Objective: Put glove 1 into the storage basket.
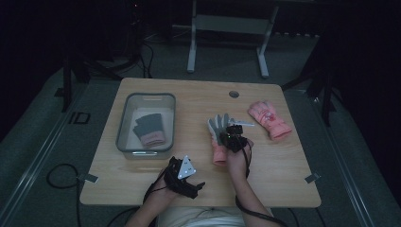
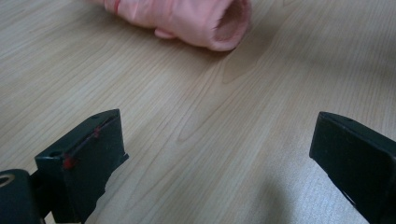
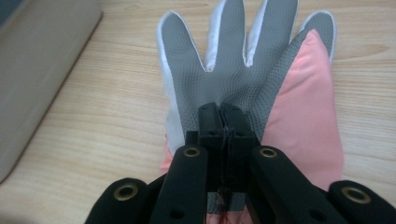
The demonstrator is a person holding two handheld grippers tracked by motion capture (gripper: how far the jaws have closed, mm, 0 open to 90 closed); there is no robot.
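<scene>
My two black handheld grippers, left gripper [image 1: 182, 177] topped with a grey three-cornered plate, red marks on its jaw edge, right gripper [image 3: 223, 122] showing brass-ringed screw holes, black cables trailing from both, light-coloured top worn.

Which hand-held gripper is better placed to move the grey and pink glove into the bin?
The right hand-held gripper: its jaws are shut over the glove. The left hand-held gripper stands open near the table edge, beside the bin.
</scene>
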